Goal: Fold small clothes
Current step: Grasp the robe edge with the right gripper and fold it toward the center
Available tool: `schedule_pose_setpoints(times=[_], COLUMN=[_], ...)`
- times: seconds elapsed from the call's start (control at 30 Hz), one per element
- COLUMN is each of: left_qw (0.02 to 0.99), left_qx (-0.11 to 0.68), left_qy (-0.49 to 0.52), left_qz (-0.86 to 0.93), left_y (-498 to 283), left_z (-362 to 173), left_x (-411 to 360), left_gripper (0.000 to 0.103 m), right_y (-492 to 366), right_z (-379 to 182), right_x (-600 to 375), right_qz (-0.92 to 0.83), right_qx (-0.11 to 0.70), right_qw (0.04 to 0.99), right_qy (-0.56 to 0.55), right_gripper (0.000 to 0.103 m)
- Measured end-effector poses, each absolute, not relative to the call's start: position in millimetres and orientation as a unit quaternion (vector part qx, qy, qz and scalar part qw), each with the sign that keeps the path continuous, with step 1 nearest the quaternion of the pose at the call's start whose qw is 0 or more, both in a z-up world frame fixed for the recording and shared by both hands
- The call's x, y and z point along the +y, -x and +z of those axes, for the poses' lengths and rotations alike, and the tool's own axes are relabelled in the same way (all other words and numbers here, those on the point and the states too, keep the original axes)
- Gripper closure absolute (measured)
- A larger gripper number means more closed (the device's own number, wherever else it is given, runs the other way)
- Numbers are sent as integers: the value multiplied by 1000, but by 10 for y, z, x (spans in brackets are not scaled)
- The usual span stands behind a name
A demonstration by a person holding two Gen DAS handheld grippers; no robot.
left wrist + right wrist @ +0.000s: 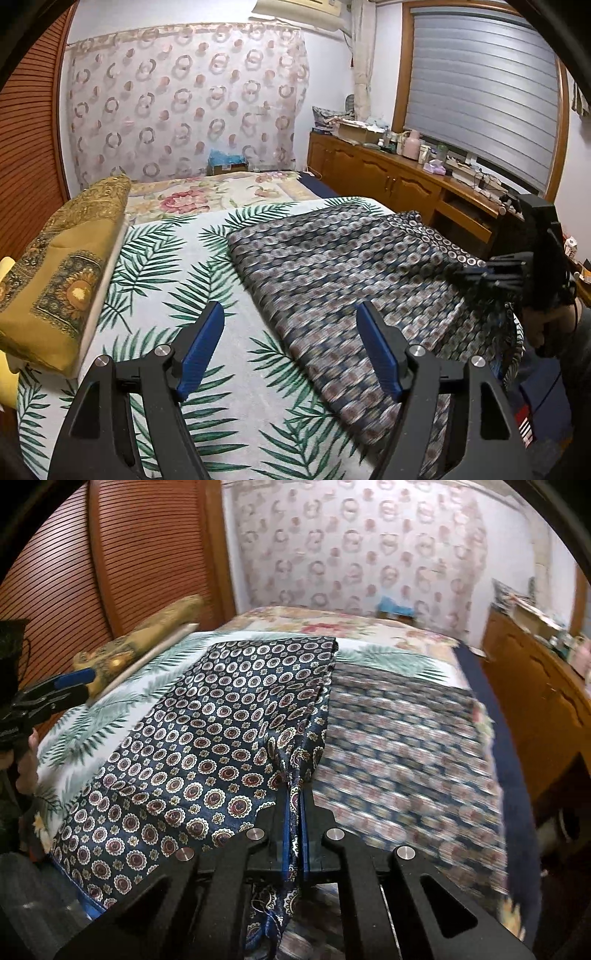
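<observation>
Your right gripper [294, 808], at the lower centre of its own view, has its blue pads pressed together on a bunched edge of the patterned garment [207, 746], whose medallion-print side drapes away toward the frame's left while a blurred layer spreads to the right. Your left gripper [290, 347] stands spread at the bottom of its view with nothing between its blue pads [201, 347], the garment's near edge lying just under the right-hand one. Beyond them, the garment lies across the palm-leaf sheet [159, 258], a yellow cushion [55, 269] rests at the left edge, and a wooden cabinet [380, 173] runs along the right.
</observation>
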State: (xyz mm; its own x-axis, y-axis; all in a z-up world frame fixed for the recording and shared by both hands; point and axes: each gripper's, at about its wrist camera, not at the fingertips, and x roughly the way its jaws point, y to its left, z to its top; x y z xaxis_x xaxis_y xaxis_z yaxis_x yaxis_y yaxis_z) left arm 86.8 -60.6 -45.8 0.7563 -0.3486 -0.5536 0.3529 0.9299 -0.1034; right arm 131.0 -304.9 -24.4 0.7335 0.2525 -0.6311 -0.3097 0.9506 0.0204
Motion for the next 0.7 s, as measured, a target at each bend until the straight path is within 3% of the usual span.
schedule_pose_setpoints(times=[0.33, 0.7], left_qw=[921, 897], left_qx=[329, 370], left_qy=[-3, -3], left_qz=[-209, -244], left_y=[-962, -1102], left_z=[-621, -782], left_x=[-791, -1057], left_gripper=[28, 28], right_y=[-989, -1062], right_z=[-275, -350], right_x=[-3674, -3490], right_qz=[37, 6], right_qx=[330, 337], right_qw=[942, 941], right_qy=[41, 32], right_gripper=[99, 99])
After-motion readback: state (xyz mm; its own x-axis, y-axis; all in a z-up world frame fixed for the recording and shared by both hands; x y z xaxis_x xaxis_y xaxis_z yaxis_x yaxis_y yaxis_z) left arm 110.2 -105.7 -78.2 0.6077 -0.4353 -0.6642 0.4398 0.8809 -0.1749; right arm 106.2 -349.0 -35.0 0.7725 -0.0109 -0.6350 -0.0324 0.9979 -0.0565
